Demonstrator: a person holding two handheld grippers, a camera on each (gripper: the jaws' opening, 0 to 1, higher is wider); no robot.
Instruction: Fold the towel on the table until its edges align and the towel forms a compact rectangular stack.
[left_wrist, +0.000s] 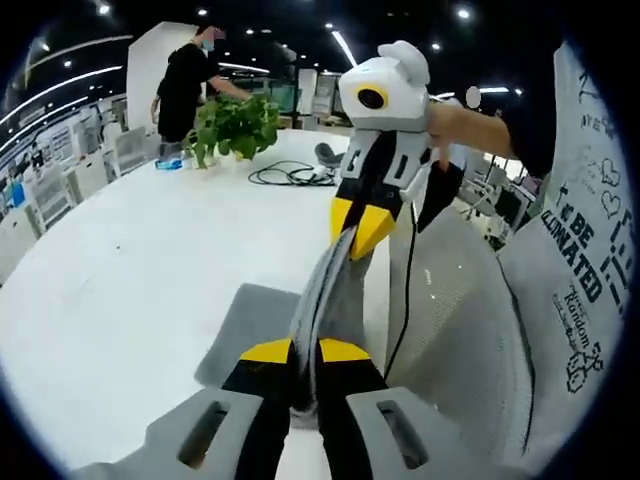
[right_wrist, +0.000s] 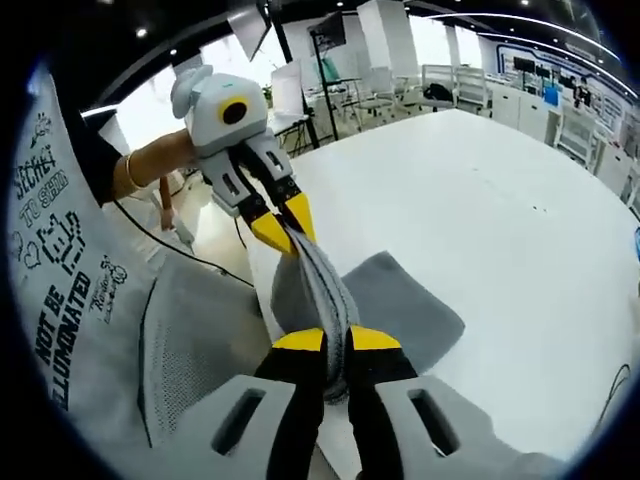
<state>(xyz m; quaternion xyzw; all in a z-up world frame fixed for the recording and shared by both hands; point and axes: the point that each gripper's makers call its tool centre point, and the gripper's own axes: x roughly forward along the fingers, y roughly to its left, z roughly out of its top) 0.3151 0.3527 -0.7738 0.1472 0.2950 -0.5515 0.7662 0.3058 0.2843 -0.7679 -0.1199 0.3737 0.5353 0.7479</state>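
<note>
In your left gripper view, the white table (left_wrist: 130, 260) runs wide and bare from the lower left up to the centre top, where a potted plant (left_wrist: 235, 125), a coil of black cable (left_wrist: 290, 175) and a standing person (left_wrist: 185, 85) mark its far end; its near edge falls away at lower centre, just right of the towel. To the right of that edge your own printed shirt (left_wrist: 575, 250) and a mesh chair back (left_wrist: 450, 330) crowd the frame. The grey towel (left_wrist: 245, 325) lies partly flat on the table at lower centre, with one edge lifted into a taut band rising toward the middle of the frame. Your left gripper (left_wrist: 305, 365) has its jaws pressed together on the lower end of that band; your right gripper (left_wrist: 360, 235) pinches the upper end — yellow tips closed on the cloth. In your right gripper view, the table (right_wrist: 500, 200) opens broadly toward the upper right, the towel (right_wrist: 410, 305) rests flat at centre right, the right gripper (right_wrist: 335, 350) clamps the band at bottom centre, and the left gripper (right_wrist: 285, 230) grips its far end at upper left.
</note>
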